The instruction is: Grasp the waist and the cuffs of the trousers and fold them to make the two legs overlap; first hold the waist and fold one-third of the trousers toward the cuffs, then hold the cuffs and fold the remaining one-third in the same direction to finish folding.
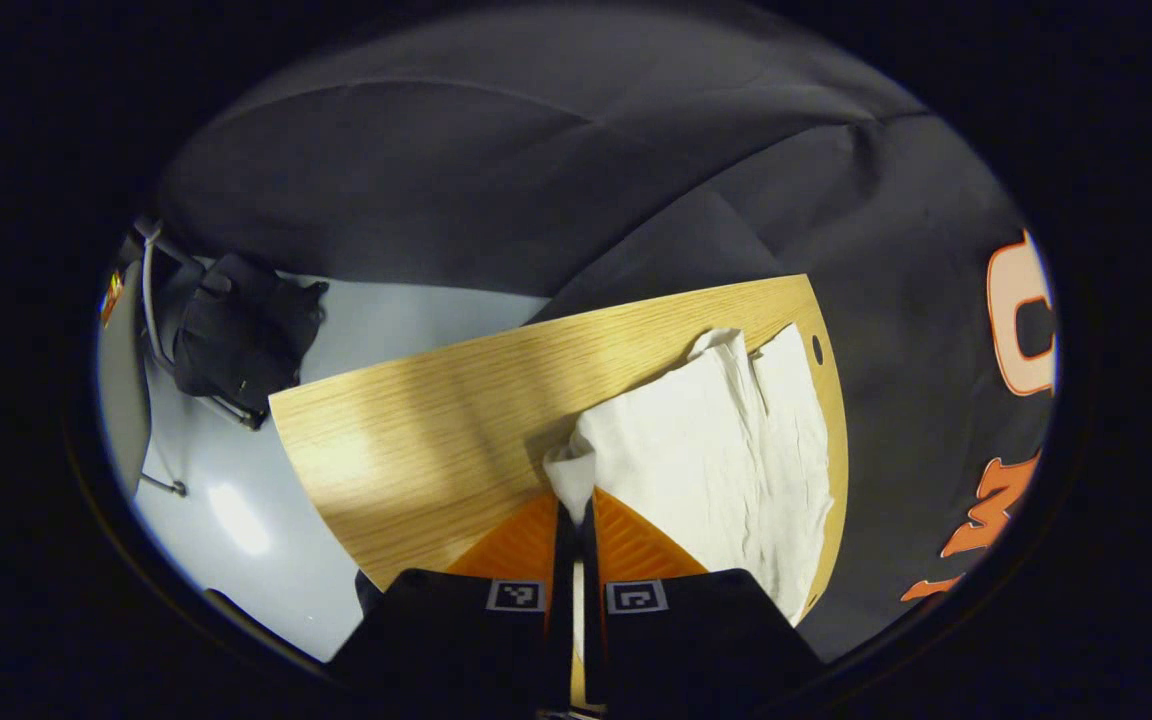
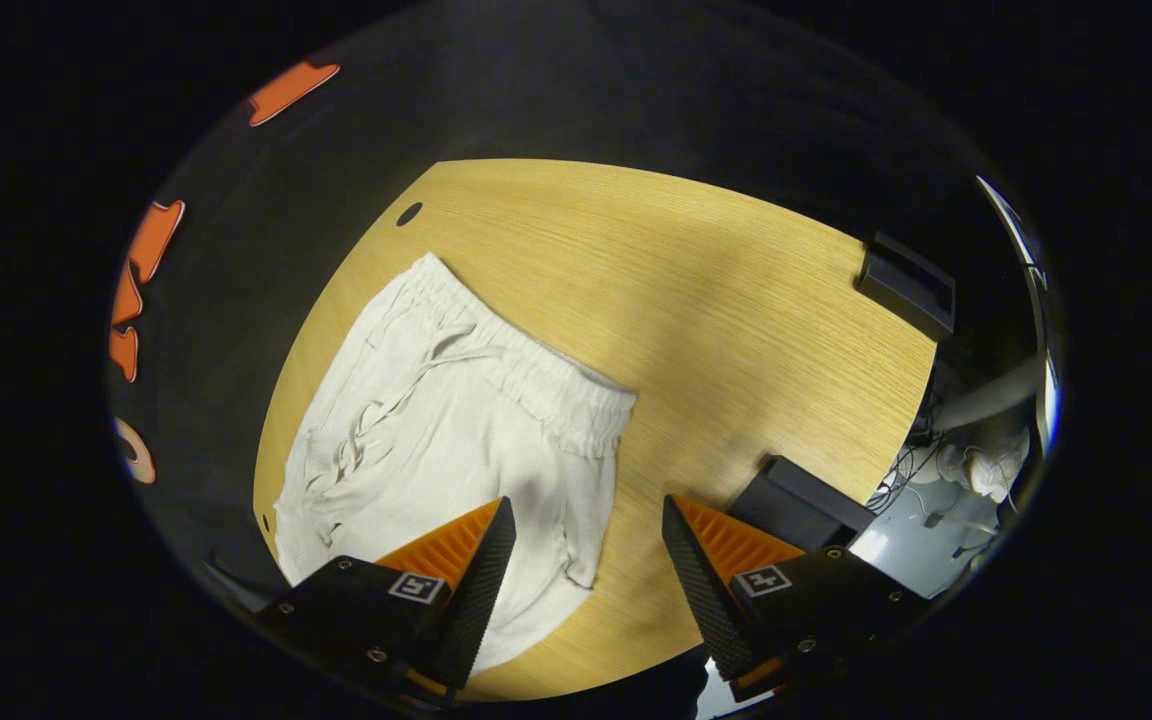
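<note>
- Left gripper [image 1: 576,515]: fingers pinched together on a bunched edge of the white trousers [image 1: 726,450], lifting it off the wood table [image 1: 416,430], prob. so that end can be carried over.
- Right gripper [image 2: 586,520]: jaws spread wide, holding nothing, poised above the trousers' lower edge, prob. lining up a grab.
- Trousers lie on the table's left part in right gripper view, elastic waist [image 2: 526,365] w/ drawstring facing table centre.
- Folding looks barely begun.

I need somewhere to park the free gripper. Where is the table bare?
Bare wood runs from the trousers' waistband to the far edge of the table with its dark block. It is crowded near the right gripper, beside a dark box.
</note>
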The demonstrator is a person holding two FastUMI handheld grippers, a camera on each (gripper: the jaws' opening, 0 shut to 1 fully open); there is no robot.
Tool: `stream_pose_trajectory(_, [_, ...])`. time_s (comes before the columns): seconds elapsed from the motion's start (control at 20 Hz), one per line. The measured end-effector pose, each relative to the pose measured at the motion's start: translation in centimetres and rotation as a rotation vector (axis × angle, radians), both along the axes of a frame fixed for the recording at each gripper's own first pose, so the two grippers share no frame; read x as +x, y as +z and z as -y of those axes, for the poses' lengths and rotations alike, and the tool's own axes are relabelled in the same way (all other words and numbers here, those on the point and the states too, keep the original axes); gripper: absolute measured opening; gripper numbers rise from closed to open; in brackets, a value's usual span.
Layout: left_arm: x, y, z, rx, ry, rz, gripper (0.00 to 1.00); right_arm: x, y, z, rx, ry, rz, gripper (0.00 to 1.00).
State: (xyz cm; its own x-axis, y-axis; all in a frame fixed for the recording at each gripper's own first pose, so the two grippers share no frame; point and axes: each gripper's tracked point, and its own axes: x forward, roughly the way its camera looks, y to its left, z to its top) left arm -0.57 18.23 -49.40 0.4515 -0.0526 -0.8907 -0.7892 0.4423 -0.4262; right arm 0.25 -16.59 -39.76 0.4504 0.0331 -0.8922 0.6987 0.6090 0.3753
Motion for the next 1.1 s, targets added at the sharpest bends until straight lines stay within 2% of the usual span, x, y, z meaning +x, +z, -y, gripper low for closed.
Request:
stream_pose_trajectory(0.05, [0.0, 0.6, 0.0, 0.012, -0.007, -0.001, 0.04, 0.5, -0.2, 0.5, 0.001, -0.015, 0.013, 0.89])
stream_pose_trajectory(0.2, [0.5, 1.5, -0.1, 0.034, -0.027, -0.001, 0.07, 2.4, -1.1, 1.8, -0.009, -0.05, 0.035, 0.89])
stream_pose_trajectory(0.25, [0.7, 1.9, -0.1, 0.044, -0.034, 0.001, 0.05, 3.3, -1.5, 2.2, -0.019, -0.066, 0.041, 0.82])
stream_pose_trajectory(0.3, [0.9, 2.4, -0.2, 0.052, -0.04, 0.005, 0.05, 3.7, -1.9, 2.4, -0.022, -0.078, 0.034, 0.78])
stream_pose_trajectory(0.4, [1.6, 3.1, -0.3, 0.063, -0.043, 0.016, 0.06, 3.9, -2.2, 2.6, -0.017, -0.108, 0.024, 0.64])
stream_pose_trajectory(0.45, [1.7, 3.6, -0.3, 0.066, -0.046, 0.023, 0.06, 3.9, -2.5, 2.9, -0.017, -0.129, 0.013, 0.47])
stream_pose_trajectory(0.5, [2.0, 4.0, -0.4, 0.07, -0.048, 0.035, 0.05, 3.9, -2.6, 3.0, -0.005, -0.147, 0.005, 0.39])
stream_pose_trajectory(0.55, [2.3, 4.6, -0.4, 0.069, -0.053, 0.044, 0.06, 4.0, -2.4, 3.0, 0.022, -0.175, 0.016, 0.23])
stream_pose_trajectory(0.65, [2.9, 5.8, -0.2, 0.068, -0.066, 0.068, 0.06, 4.3, -1.8, 2.6, 0.1, -0.229, 0.031, 0.09])
stream_pose_trajectory(0.75, [3.9, 7.2, 0.0, 0.054, -0.067, 0.098, 0.06, 4.8, -0.6, 2.5, 0.169, -0.266, 0.068, 0.04])
stream_pose_trajectory(0.85, [5.5, 8.6, 0.1, 0.005, -0.043, 0.143, 0.05, 5.0, 1.0, 3.1, 0.169, -0.271, 0.094, 0.04])
stream_pose_trajectory(0.9, [6.2, 9.1, -0.1, 0.003, -0.057, 0.154, 0.06, 5.2, 1.7, 3.3, 0.164, -0.268, 0.093, 0.04])
stream_pose_trajectory(1.1, [9.7, 11.5, 0.4, 0.028, -0.214, 0.18, 0.05, 7.5, 5.3, 3.2, 0.207, -0.321, 0.132, 0.04])
